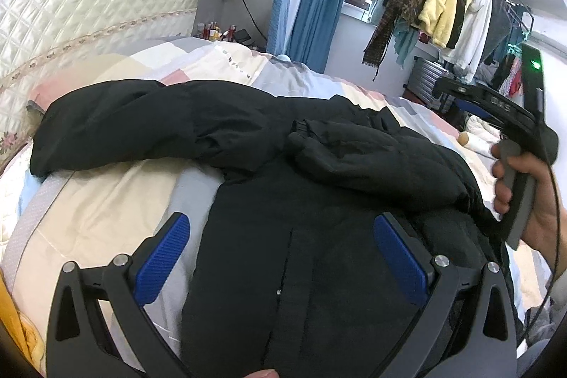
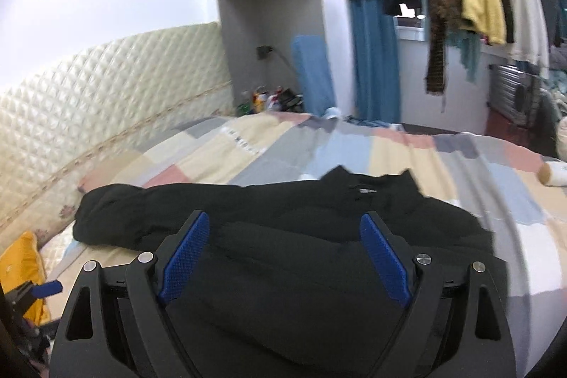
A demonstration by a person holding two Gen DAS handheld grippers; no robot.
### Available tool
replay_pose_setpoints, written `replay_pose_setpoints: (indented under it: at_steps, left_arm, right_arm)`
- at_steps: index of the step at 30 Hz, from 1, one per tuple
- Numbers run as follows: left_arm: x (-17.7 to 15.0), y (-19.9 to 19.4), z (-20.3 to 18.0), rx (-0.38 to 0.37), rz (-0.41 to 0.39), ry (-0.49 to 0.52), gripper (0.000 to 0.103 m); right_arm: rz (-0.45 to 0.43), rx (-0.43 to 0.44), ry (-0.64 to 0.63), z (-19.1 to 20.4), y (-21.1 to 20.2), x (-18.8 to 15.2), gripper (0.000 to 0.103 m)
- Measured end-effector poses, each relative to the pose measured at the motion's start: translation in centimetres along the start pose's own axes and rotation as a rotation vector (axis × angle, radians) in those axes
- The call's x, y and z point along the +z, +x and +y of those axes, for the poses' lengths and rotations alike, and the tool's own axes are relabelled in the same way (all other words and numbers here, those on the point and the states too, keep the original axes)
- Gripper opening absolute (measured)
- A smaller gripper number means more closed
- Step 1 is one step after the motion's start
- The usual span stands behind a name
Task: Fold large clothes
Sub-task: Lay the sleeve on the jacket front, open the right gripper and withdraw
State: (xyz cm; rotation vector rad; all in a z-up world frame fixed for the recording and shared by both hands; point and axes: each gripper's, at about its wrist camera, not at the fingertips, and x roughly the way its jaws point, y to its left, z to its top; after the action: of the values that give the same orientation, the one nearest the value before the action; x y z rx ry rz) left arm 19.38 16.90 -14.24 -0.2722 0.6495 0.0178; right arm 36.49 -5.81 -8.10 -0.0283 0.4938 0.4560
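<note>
Left wrist view: one black padded jacket [image 1: 283,201] lies spread on the patchwork quilt [image 1: 106,201], one sleeve folded across its chest toward 3 o'clock, the other stretching to 10 o'clock. It looks soft, bulky and fairly light; cuffs and hem seem the best holds. The left gripper [image 1: 280,254] hovers wide open, empty.

Right wrist view: the right gripper [image 2: 283,254] is spread wide above the jacket [image 2: 283,307], nothing between its blue pads [image 2: 184,254].

Black grippers [image 1: 280,257], ribbed blue pads [image 1: 163,259], silver screws.
</note>
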Motion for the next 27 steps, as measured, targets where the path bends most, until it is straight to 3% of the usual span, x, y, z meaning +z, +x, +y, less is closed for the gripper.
replay_pose_setpoints:
  at_steps: [6, 11, 17, 20, 27]
  left_arm:
    - [-0.3, 0.6, -1.3, -0.016, 0.015, 0.012, 0.103]
    - [-0.7, 0.5, -2.1, 0.0, 0.01, 0.056, 0.103]
    - [-0.6, 1.0, -1.4, 0.01, 0.033, 0.005, 0.103]
    - [-0.8, 1.2, -2.1, 0.043, 0.028, 0.03, 0.103]
    - [-1.5, 2.0, -3.1, 0.049, 0.058, 0.041, 0.103]
  right_arm:
    - [0.002, -0.13, 0.044, -5.4, -3.1, -3.7, 0.087]
    - [0.044, -0.191, 0.156, -10.7, -3.9, -7.5, 0.087]
    - [0.116, -0.227, 0.232, -15.0, -3.4, -9.8, 0.086]
    - [0.15, -0.267, 0.234, -16.5, -3.3, -10.8, 0.086]
    - [0.261, -0.236, 0.245, -18.8, -1.9, -13.5, 0.081]
